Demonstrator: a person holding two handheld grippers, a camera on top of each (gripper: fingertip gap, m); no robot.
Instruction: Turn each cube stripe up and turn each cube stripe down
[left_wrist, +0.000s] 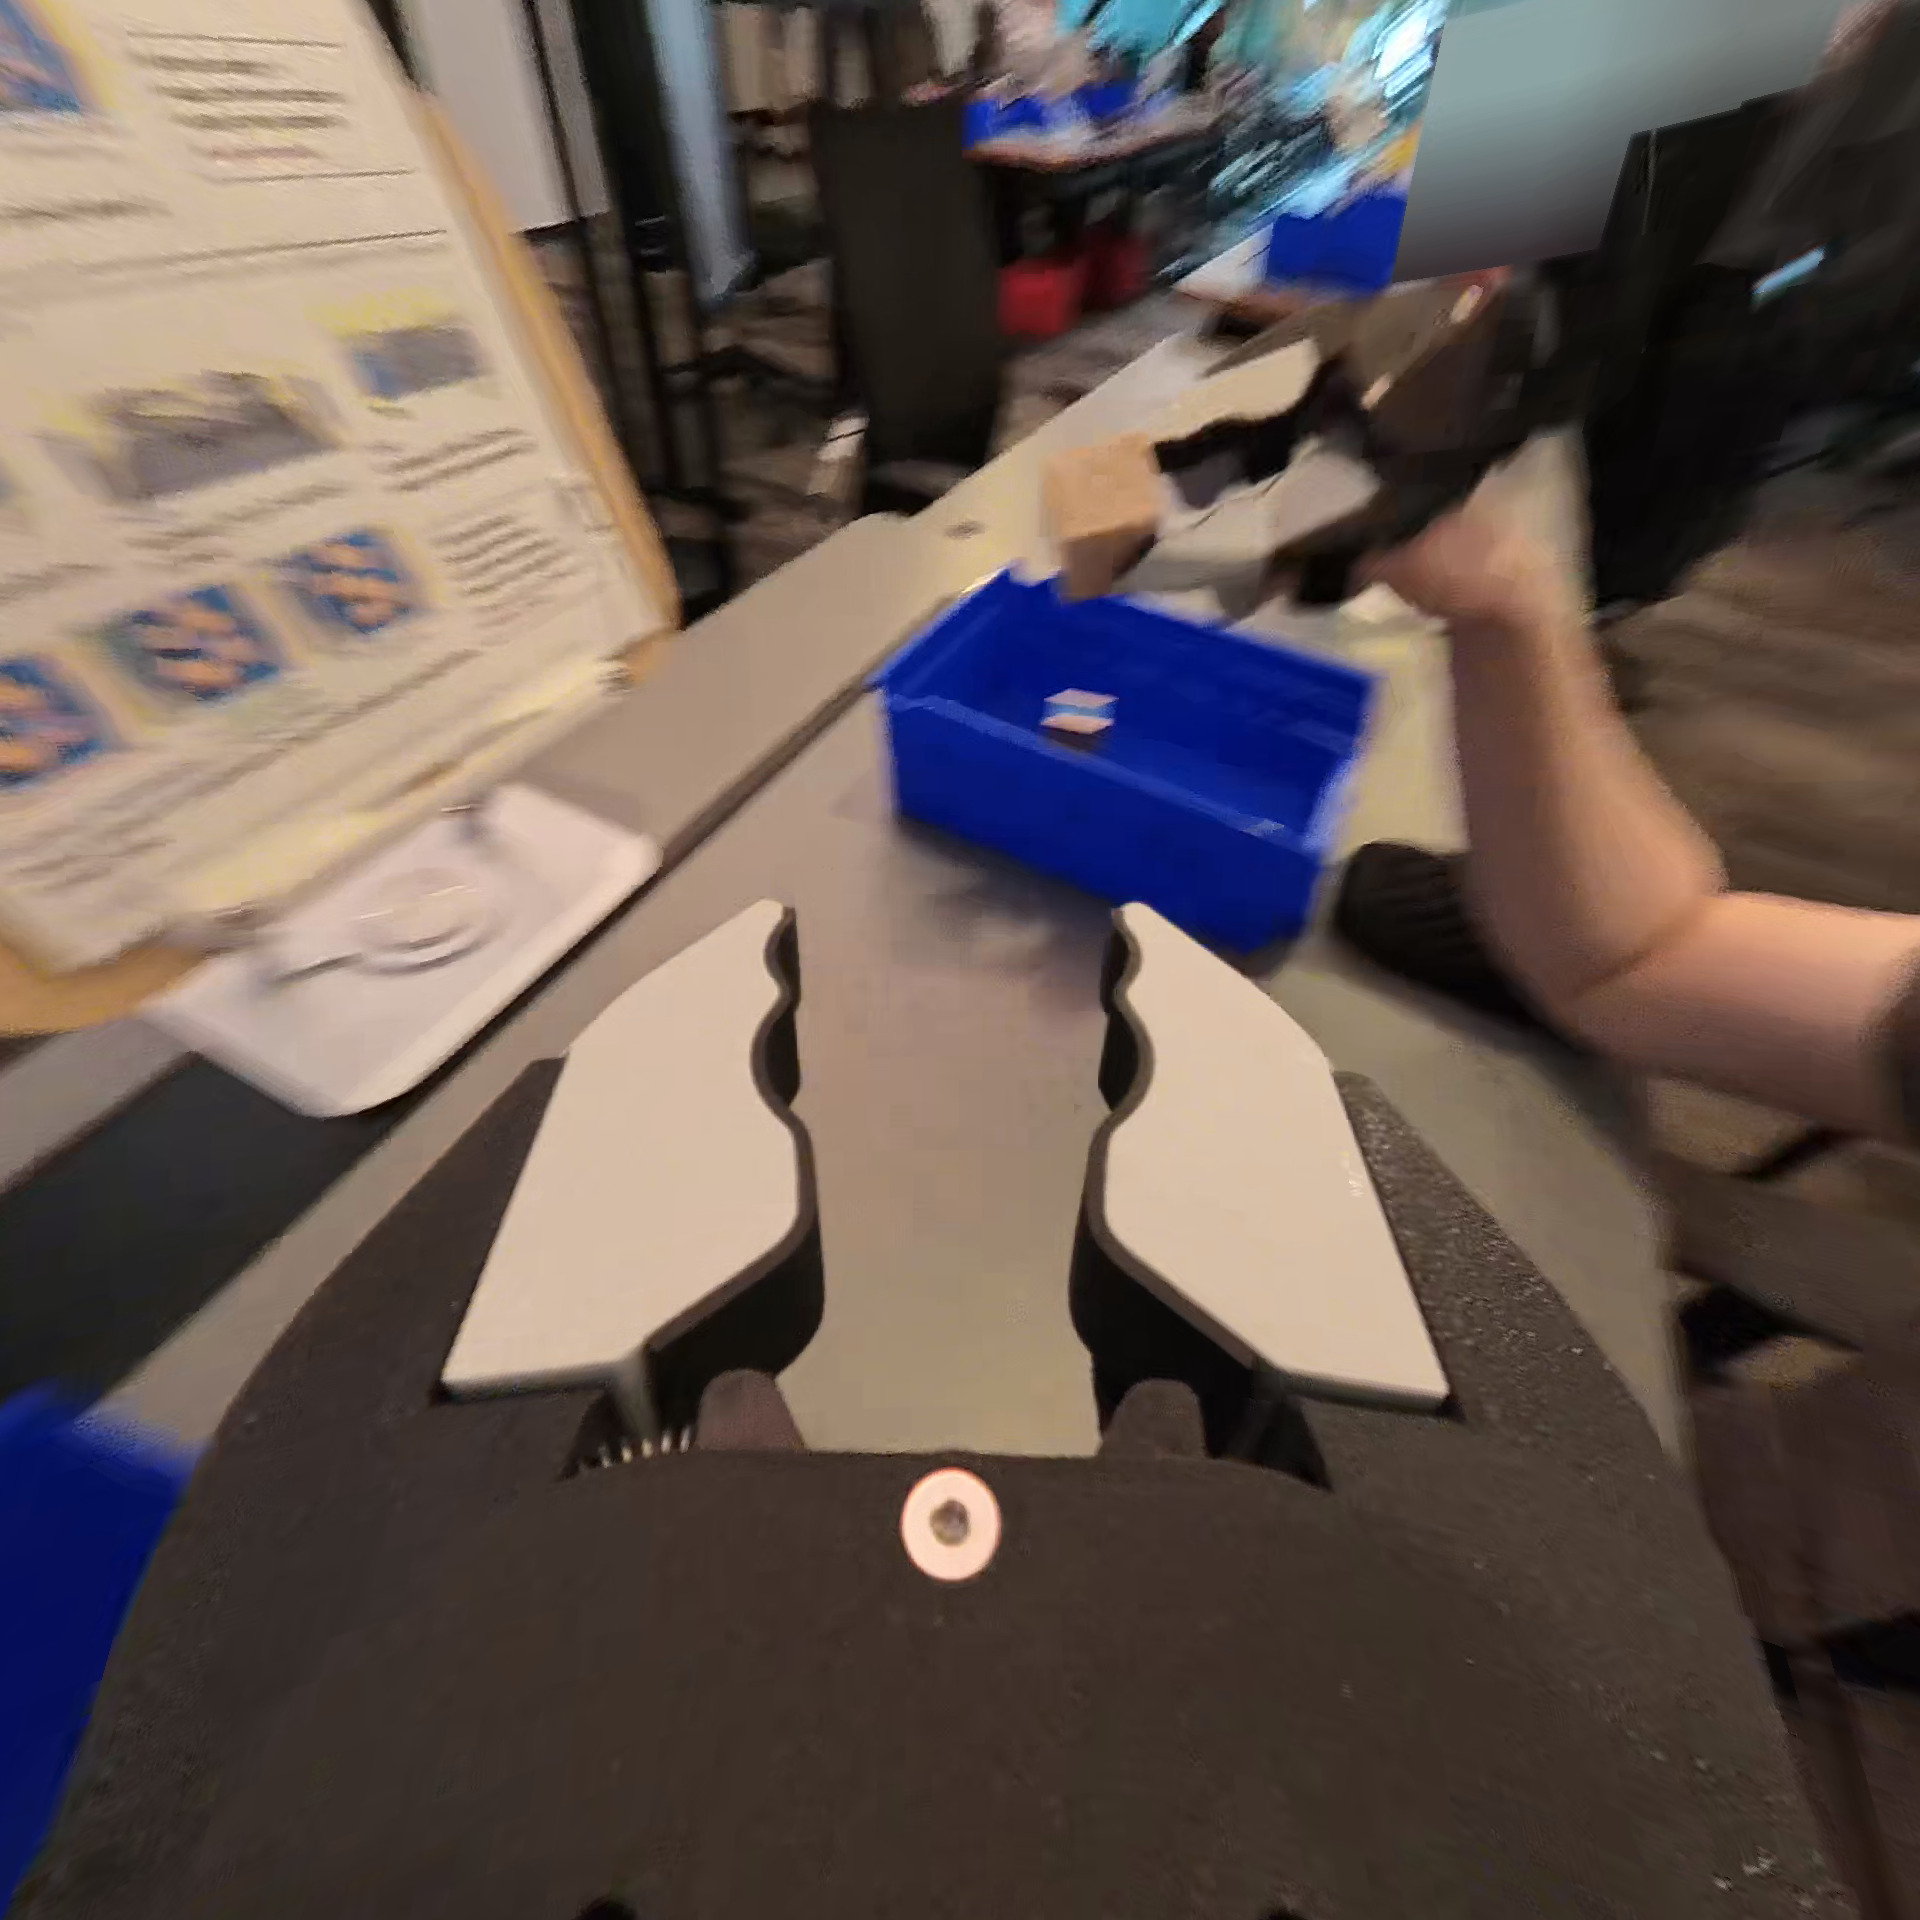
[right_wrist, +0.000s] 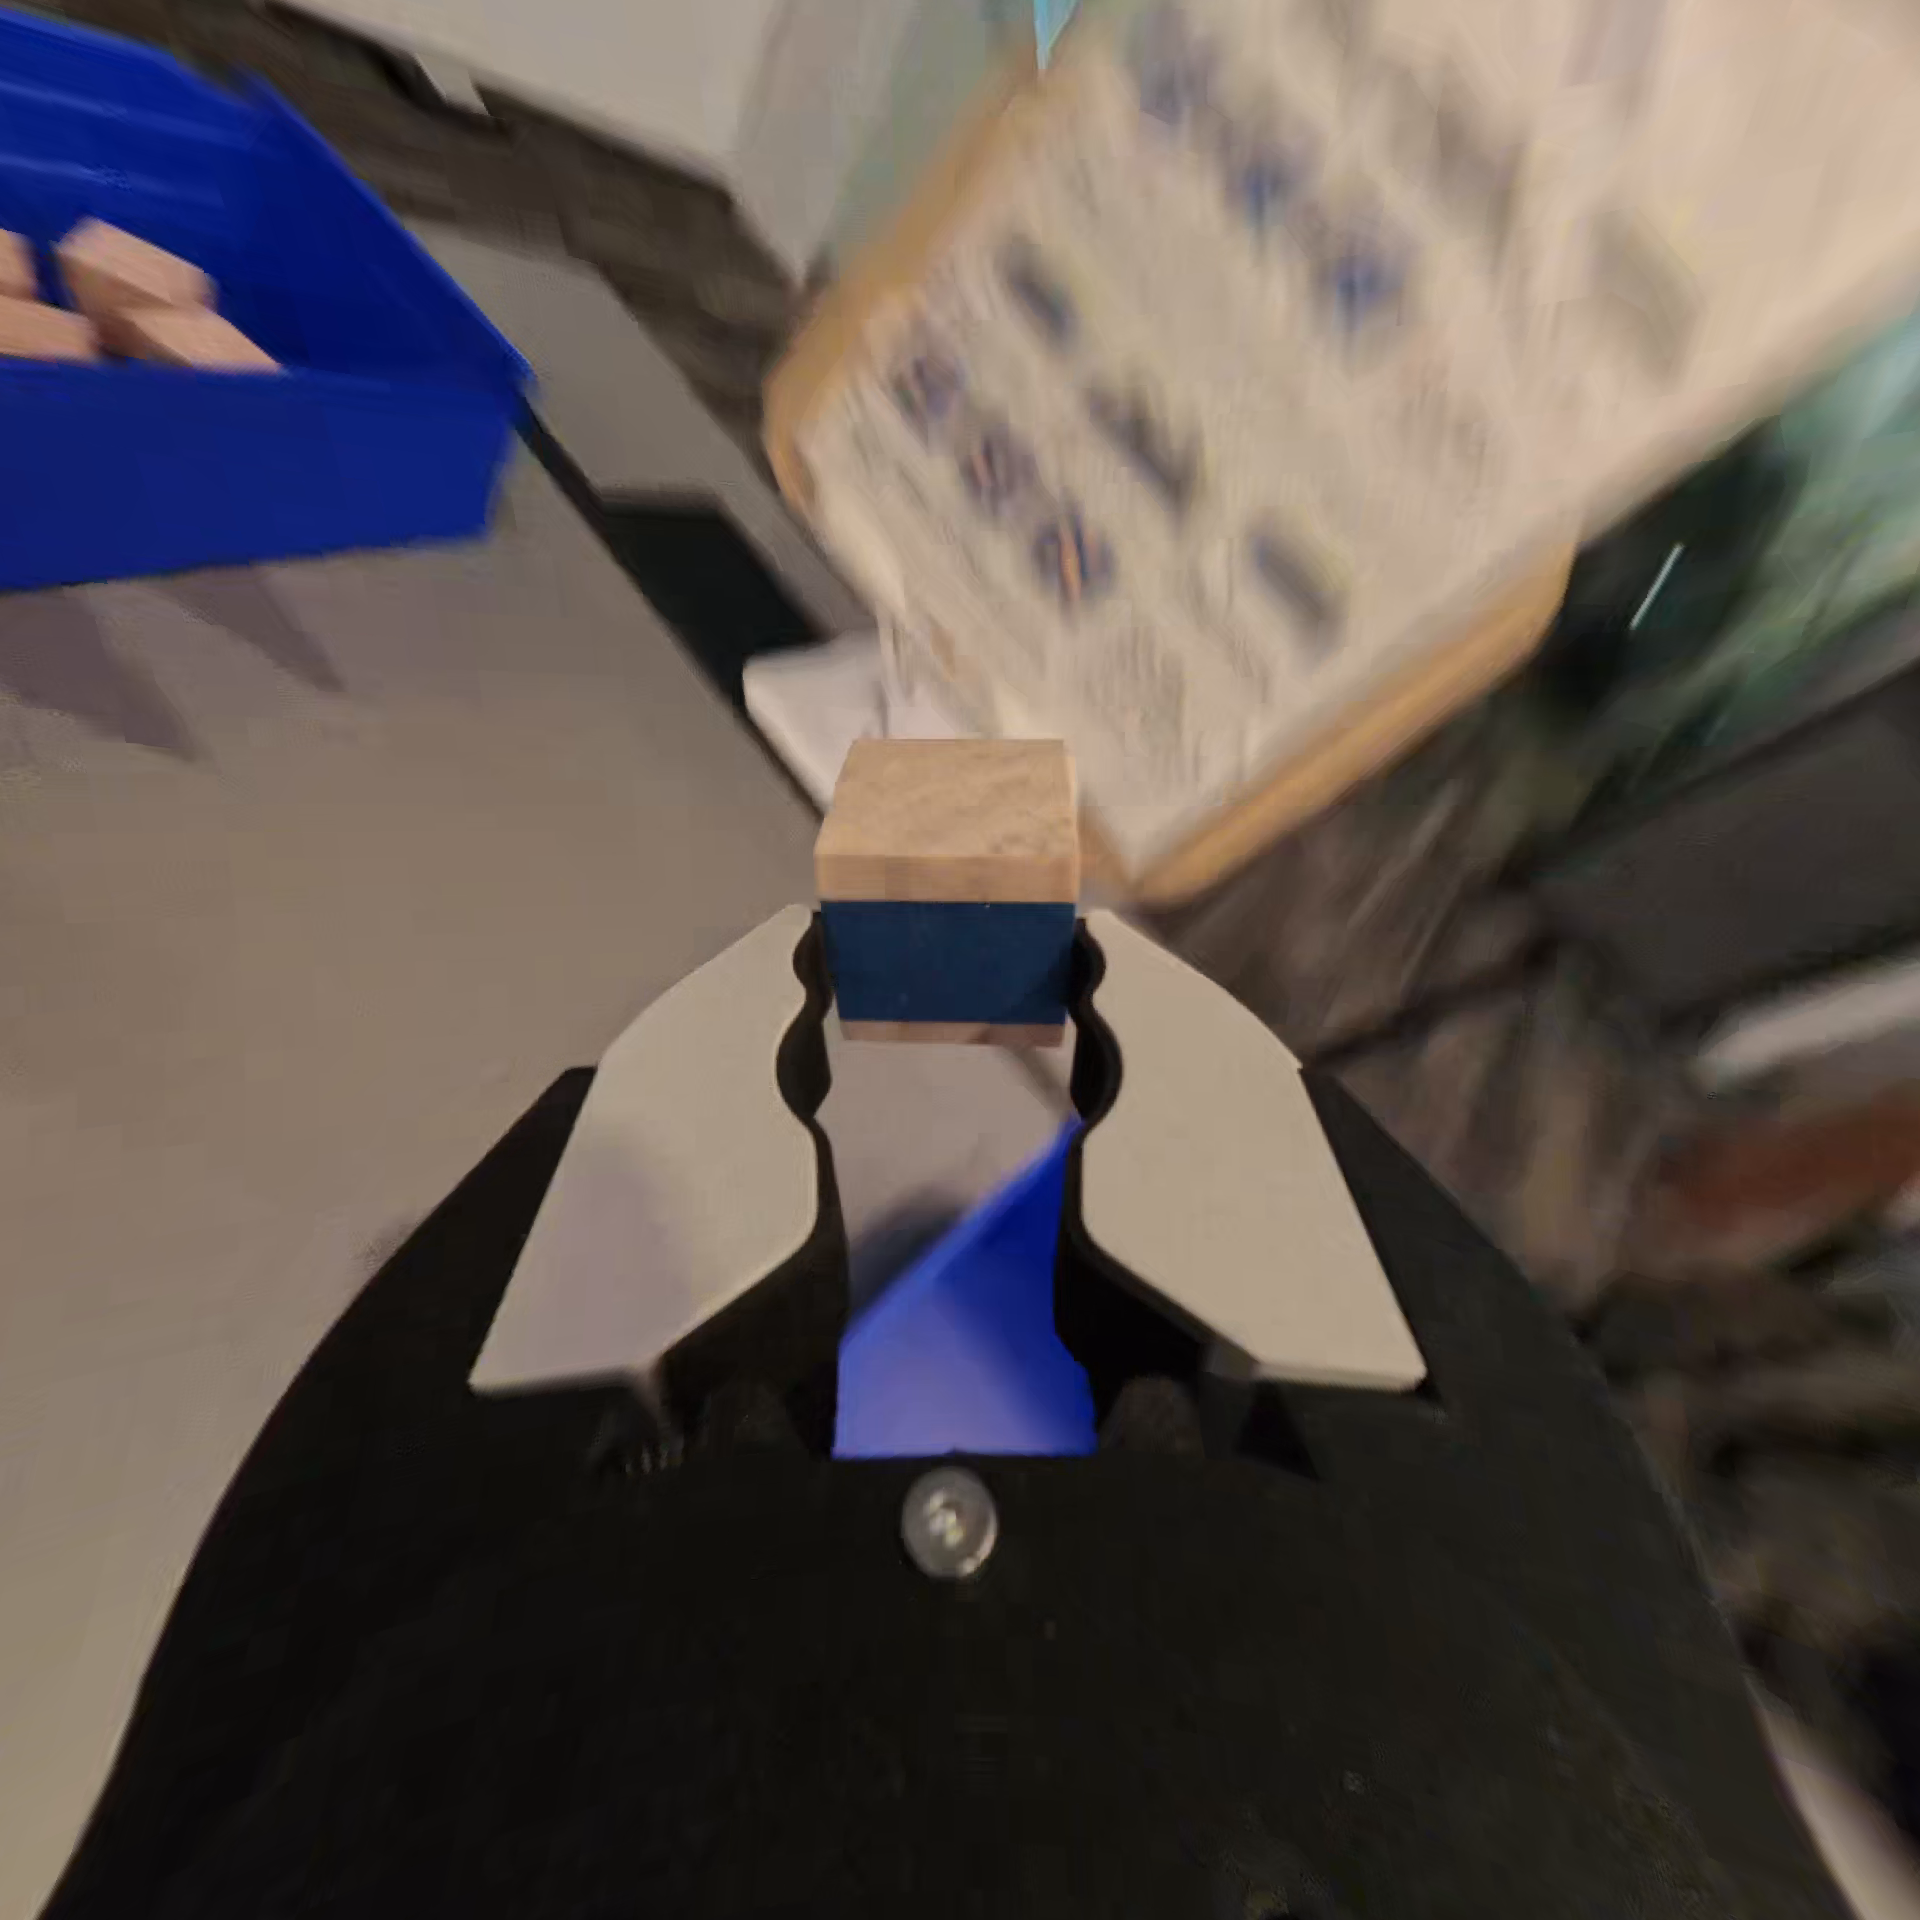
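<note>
Item: wooden cube (right_wrist: 948, 904) with blue stripe, which I hold clamped at the tips of my right gripper (right_wrist: 948, 971), raised over the blue bin (left_wrist: 1122, 748) (presumably for turning), while my left gripper (left_wrist: 951, 935) hangs open, empty, above the table (left_wrist: 914, 1195).

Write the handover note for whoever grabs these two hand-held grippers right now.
Right hand-held gripper: shut on a wooden cube, its blue stripe facing the camera, held in the air above the near blue bin.
Left hand-held gripper: open, nothing between its fingers, over the grey table.
One striped cube lies in the near bin, stripe up. More cubes sit in a second blue bin; their stripes cannot be seen.
Left: place the held cube, then go through the rest.
</note>
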